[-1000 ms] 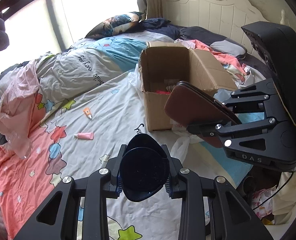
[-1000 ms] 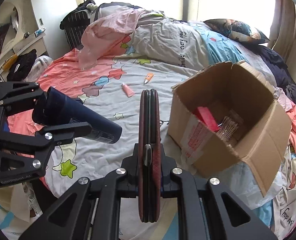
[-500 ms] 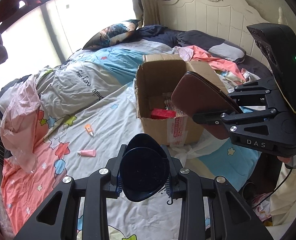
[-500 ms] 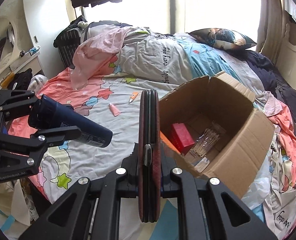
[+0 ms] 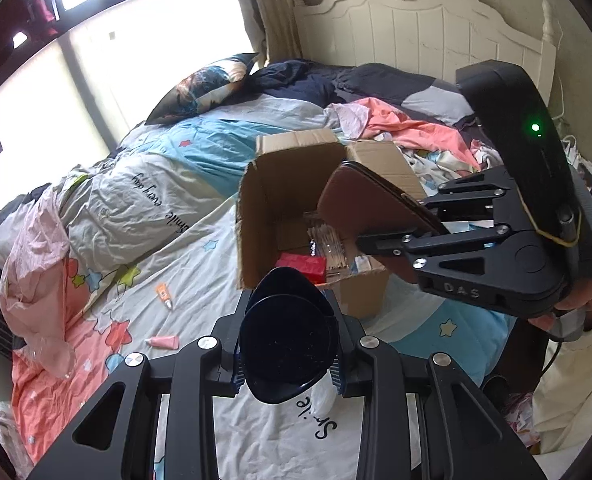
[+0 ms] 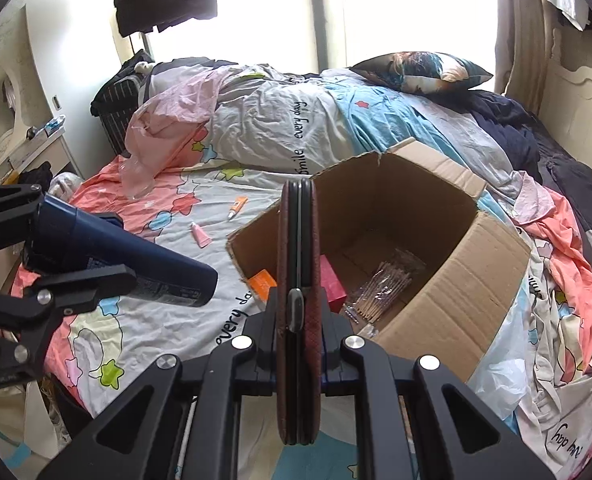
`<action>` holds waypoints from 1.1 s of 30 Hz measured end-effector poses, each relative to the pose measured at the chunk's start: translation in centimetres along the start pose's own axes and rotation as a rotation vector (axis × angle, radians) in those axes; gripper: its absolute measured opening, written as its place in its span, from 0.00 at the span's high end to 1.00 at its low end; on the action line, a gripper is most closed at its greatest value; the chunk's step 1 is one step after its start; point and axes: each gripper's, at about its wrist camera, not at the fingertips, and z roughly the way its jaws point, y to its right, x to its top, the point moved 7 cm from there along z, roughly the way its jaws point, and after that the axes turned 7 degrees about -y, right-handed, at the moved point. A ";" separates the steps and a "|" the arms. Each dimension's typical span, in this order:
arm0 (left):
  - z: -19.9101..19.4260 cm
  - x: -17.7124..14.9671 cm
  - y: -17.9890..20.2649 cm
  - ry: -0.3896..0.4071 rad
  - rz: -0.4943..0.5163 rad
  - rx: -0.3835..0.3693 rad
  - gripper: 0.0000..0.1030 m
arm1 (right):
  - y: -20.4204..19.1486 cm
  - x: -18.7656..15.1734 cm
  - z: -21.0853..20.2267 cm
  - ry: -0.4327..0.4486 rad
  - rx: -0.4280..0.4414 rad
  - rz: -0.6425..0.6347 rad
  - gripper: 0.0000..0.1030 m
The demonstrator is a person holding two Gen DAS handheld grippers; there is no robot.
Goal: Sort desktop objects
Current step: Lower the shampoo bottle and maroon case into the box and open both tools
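Note:
My left gripper (image 5: pixel 287 344) is shut on a dark blue bottle (image 5: pixel 289 340), held in the air in front of the open cardboard box (image 5: pixel 255 216); the bottle also shows in the right wrist view (image 6: pixel 127 256). My right gripper (image 6: pixel 300 316) is shut on a brown wallet (image 6: pixel 299 280), held on edge above the box (image 6: pixel 456 296); in the left wrist view the wallet (image 5: pixel 368 208) hangs over the box opening. Inside the box lie a red packet (image 6: pixel 330 284), an orange packet (image 6: pixel 261 282) and a bag of sticks (image 6: pixel 384 288).
The box stands on a bed with a star-print sheet (image 6: pixel 155 320). A pink tube (image 6: pixel 199 234) and an orange-capped tube (image 6: pixel 236 206) lie on the sheet left of the box. A crumpled duvet (image 6: pixel 275 120), pillow (image 6: pixel 420 70) and clothes (image 6: pixel 556 232) lie around. A white headboard (image 5: pixel 416 24) stands behind.
Both grippers have risen and moved toward the box; the wallet now hangs over its opening, and more of the box's inside shows. Both grips are unchanged.

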 end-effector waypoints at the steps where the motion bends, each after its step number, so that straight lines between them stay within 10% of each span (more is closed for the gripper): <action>1: 0.2 0.5 0.3 0.000 0.008 0.004 0.69 | 0.4 0.1 0.0 0.006 -0.003 0.008 0.87; 17: 6.3 7.4 1.5 -0.024 0.034 -0.085 0.69 | 5.3 2.5 1.0 0.063 -0.073 0.069 0.87; 33: 12.5 6.6 0.2 -0.088 0.024 -0.049 0.69 | 6.6 3.4 4.5 0.049 -0.107 0.088 0.87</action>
